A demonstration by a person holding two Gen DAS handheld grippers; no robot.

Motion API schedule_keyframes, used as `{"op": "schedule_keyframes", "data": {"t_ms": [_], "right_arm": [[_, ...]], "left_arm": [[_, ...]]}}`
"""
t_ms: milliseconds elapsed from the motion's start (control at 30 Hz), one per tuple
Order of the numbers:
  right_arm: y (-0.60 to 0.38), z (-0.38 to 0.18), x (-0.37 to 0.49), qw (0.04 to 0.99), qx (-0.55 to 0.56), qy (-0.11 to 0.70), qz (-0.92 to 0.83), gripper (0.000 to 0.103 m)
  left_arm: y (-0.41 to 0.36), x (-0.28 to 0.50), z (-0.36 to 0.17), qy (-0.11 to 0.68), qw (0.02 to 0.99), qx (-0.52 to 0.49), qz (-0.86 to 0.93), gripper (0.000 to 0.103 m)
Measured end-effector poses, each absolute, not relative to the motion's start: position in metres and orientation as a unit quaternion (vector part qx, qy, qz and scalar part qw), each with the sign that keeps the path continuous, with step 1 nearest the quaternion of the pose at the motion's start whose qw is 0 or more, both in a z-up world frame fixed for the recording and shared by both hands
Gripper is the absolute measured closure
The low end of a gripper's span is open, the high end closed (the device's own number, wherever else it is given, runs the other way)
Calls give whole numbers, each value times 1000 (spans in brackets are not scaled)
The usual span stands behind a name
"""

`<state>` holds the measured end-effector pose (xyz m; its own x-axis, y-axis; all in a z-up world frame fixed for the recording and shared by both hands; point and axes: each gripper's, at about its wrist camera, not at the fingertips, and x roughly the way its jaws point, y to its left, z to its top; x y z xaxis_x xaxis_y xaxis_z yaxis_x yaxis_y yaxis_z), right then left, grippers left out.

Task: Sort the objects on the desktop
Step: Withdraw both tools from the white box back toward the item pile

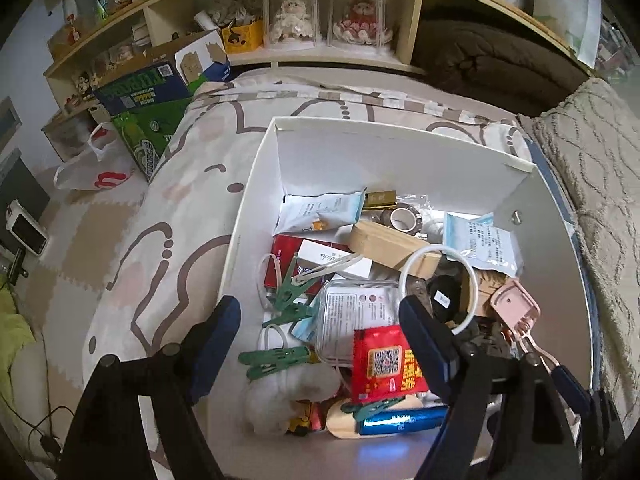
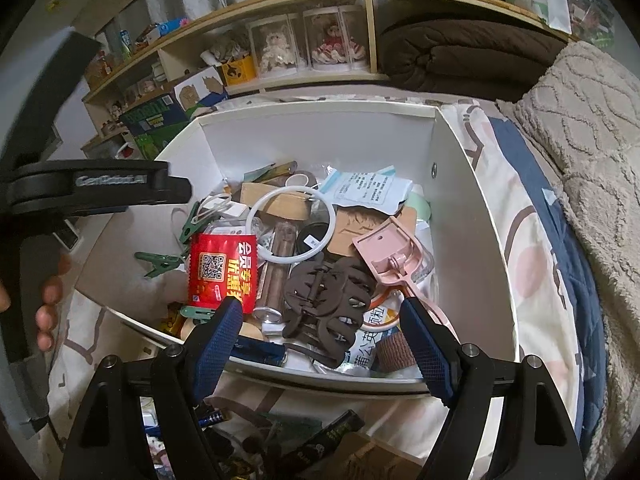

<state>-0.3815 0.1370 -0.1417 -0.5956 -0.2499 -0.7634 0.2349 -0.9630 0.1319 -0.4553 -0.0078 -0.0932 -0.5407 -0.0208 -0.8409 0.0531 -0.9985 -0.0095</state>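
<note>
A white open box (image 1: pixel 256 184) sits on the bed, full of small items. My left gripper (image 1: pixel 320 308) hangs open over its near left part, and nothing is between its pads. Beneath it lie a red QR-code packet (image 1: pixel 384 360), green clothes pegs (image 1: pixel 292 300), a white ring (image 1: pixel 436 249) and a pink dustpan (image 1: pixel 516 308). My right gripper (image 2: pixel 322 308) is open above the box's near rim (image 2: pixel 472 184). A brown hair claw (image 2: pixel 324 296) lies below it. The red packet (image 2: pixel 222 264) and pink dustpan (image 2: pixel 388 252) flank the claw.
The left gripper's body (image 2: pixel 100 188) and a hand (image 2: pixel 48 304) fill the left of the right wrist view. Loose items (image 2: pixel 312 440) lie in front of the box. A shelf with boxed dolls (image 1: pixel 288 20), a green carton (image 1: pixel 148 132) and a plastic bag (image 1: pixel 96 164) stand beyond the bed.
</note>
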Motion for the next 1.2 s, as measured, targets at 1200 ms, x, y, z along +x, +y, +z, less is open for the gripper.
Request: {"op": "schedule_keyframes", "data": {"t_ms": [1200], "right_arm": [[188,-21,-274,80,336,10,-938,0]], "left_arm": [[-26,-276,-14,20,14,402,-915,0]]}}
